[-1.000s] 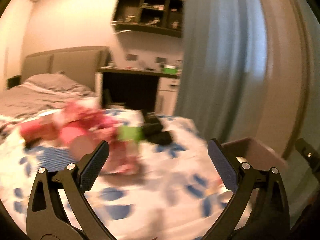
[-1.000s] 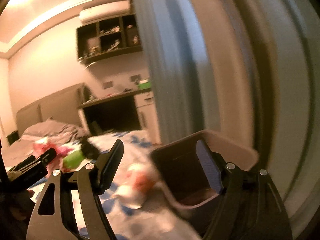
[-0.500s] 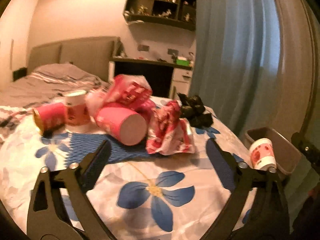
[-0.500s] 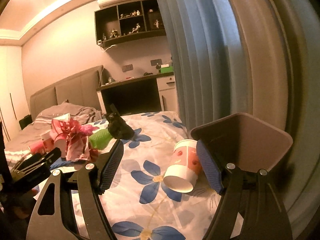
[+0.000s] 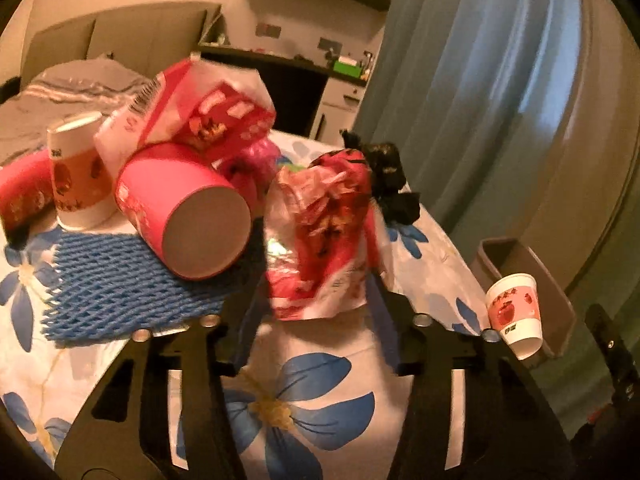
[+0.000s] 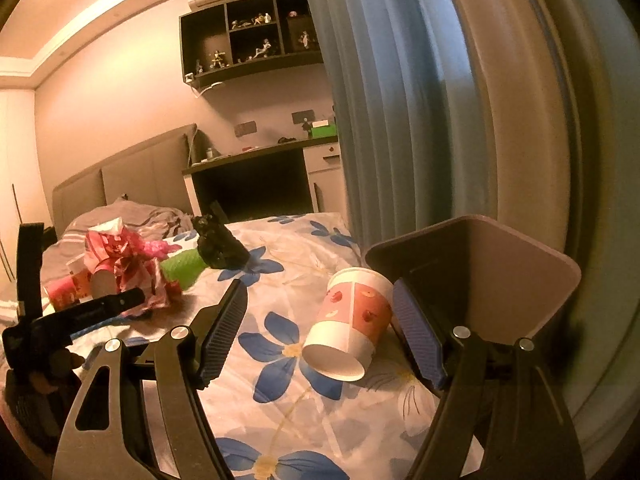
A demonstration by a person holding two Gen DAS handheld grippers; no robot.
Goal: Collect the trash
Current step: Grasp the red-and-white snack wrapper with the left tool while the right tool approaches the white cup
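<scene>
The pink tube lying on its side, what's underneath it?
The pink tube rests on a blue foam net spread over the flowered bedsheet. Anything beneath the net, or beneath the tube's far end under the red-and-white bag, is covered.

crumpled red wrapper (image 5: 320,232), paper cup (image 6: 352,324) on side

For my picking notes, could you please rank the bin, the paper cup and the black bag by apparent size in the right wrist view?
1. bin
2. paper cup
3. black bag, though it lies farther away, so its true size is unsure.
</scene>
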